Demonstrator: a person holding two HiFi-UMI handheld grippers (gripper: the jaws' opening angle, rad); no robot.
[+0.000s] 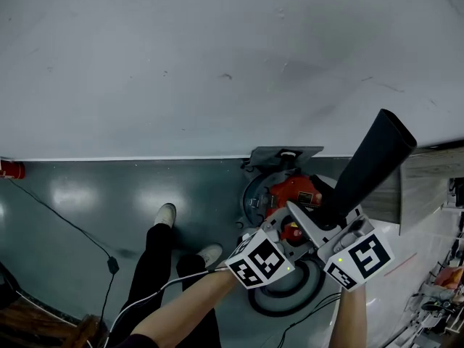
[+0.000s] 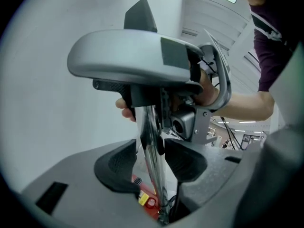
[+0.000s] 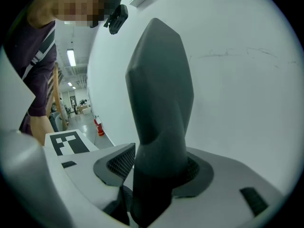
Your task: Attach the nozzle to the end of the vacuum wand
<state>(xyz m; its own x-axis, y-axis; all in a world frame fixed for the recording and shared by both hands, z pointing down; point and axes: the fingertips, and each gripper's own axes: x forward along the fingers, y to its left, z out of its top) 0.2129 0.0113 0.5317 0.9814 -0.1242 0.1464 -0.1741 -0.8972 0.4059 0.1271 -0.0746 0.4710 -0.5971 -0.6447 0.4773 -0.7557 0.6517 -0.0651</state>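
Observation:
The black nozzle (image 1: 371,167) rises slanting up and to the right from between my two grippers; in the right gripper view the nozzle (image 3: 161,103) fills the middle. Its round base sits between the pads of my right gripper (image 3: 159,175), which flank it closely without a clear squeeze. The chrome wand (image 2: 153,165) runs upright between the pads of my left gripper (image 2: 151,163), close to the right pad (image 2: 185,163), with a thin gap at the left one. In the head view my left gripper (image 1: 290,227) and right gripper (image 1: 330,216) sit side by side over the vacuum.
A red and grey canister vacuum (image 1: 290,194) stands on the dark glossy floor against a white wall (image 1: 217,64). The person's legs and shoes (image 1: 165,214) are to its left. A cable (image 1: 109,263) trails over the floor; a red extinguisher (image 1: 10,169) sits at far left.

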